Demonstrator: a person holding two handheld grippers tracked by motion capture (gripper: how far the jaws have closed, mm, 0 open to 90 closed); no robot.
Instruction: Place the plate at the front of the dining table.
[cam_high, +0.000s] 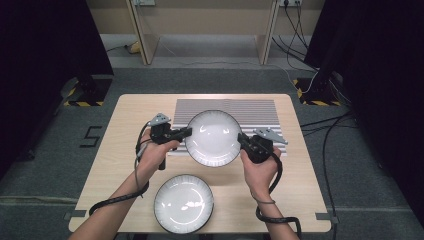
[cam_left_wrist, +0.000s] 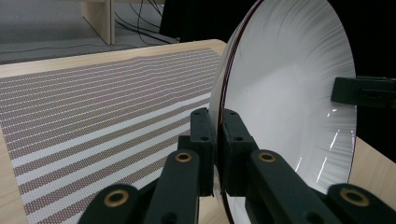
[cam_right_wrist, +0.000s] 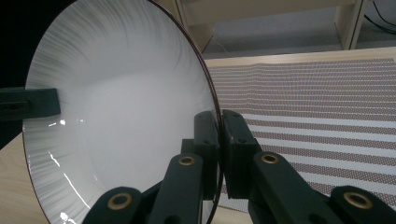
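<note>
two grippers, one plate, held by the rim

the round white ceramic plate with the thin dark rim hangs between both tools over the near edge of the grey-and-white striped woven placemat, on the pale wooden table. the left gripper is clenched on the plate's left rim, the right gripper on its right rim; in each gripper view the black jaws sandwich the thin edge, with the opposite jaw showing at the far side.

a second, similar white plate lies flat on the table near the person, well apart from the held one.

judged from its glossy shine, the held plate is stiff, slick and breakable, and probably has some weight. the rim is the only place to pinch, and opposite points keep it level; a loosened grip on either side would likely let it tip and slide out.
</note>
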